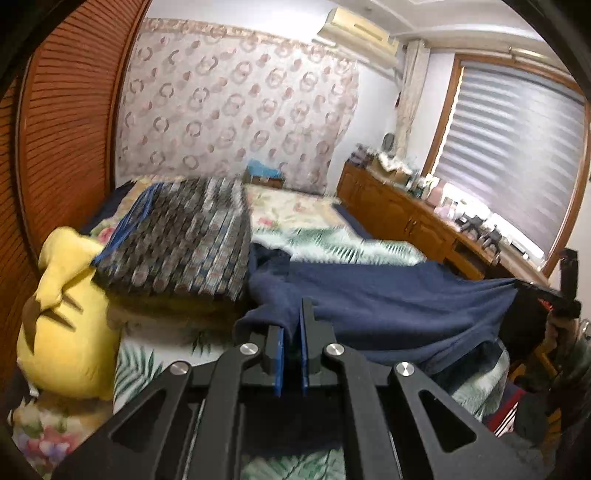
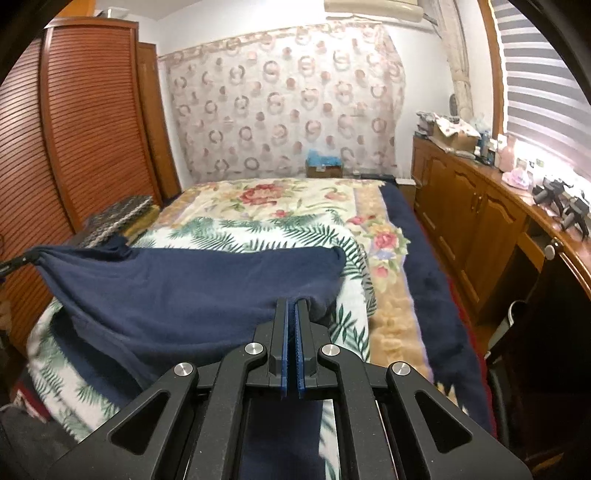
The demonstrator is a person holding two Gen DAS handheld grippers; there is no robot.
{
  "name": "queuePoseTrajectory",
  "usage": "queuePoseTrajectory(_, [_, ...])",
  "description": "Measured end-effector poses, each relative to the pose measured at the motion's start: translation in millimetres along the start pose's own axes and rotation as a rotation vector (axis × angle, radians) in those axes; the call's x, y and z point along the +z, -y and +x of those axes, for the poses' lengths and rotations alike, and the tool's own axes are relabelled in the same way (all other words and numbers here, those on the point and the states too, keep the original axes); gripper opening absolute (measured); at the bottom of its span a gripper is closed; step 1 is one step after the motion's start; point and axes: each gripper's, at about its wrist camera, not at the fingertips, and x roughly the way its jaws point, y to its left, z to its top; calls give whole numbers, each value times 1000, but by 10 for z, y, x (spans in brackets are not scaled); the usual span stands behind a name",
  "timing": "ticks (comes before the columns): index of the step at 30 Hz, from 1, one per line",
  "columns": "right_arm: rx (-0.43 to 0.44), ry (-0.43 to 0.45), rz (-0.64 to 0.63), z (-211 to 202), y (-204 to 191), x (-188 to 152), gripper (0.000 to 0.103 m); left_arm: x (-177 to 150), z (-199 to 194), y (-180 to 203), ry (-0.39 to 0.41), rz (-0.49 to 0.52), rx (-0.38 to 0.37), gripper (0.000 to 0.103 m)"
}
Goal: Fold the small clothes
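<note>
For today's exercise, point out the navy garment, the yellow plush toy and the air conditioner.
navy garment (image 2: 177,291): right wrist view, middle of the stretched cloth.
yellow plush toy (image 1: 66,332): left wrist view, its rounded body.
air conditioner (image 1: 356,33): left wrist view, its front panel.

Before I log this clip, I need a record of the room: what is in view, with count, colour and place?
navy garment: one, dark blue, stretched above the bed between both grippers
leaf-print blanket: one, white and green, on the bed
floral blanket: one, cream and red, far end of the bed
plush toy: one, yellow, left bed edge
patterned cushion: one, grey-blue, beside the toy
louvred wardrobe: one, reddish wood, left wall
wooden cabinets: one row, brown, under the window
left gripper: black, blue pads, shut on the garment
right gripper: black, blue pads, shut on the garment
</note>
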Motion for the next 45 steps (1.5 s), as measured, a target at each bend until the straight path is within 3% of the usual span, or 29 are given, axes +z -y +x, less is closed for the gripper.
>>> queuePoseTrajectory(5, [10,-106,-14,105,-95,-381,1,-331,167,-131,-94,-23,59,6])
queuePoseTrajectory(7, [2,-148,-6,192,-105,-538,2,-426,233,-165,-125,-20,73,13])
queuePoseTrajectory(15, [-65,-156,27,146,83,-657,39,-571,213,-229,-169,-22,111,32])
queuePoseTrajectory(18, [-85,-168,24,132,120,-719,45,-617,230,-261,-173,-29,112,32])
queuePoseTrajectory(31, [-75,-274,27,343,146,-1196,44,-767,390,-281,-202,-36,119,32])
queuePoseTrajectory(32, [-70,-273,30,346,156,-1205,39,-777,388,-286,-203,-38,117,32])
queuePoseTrajectory(35, [-42,-263,26,335,164,-1201,9,-770,397,-309,-200,-48,111,32])
queuePoseTrajectory(36, [-39,-261,14,328,151,-1200,6,-775,398,-332,-199,-52,110,32])
queuePoseTrajectory(40, [-109,-244,-11,297,165,-1186,4,-782,395,-348,-194,-40,123,33])
queuePoseTrajectory(45, [-121,-231,4,236,233,-1166,4,-797,388,-346,-189,-31,130,33])
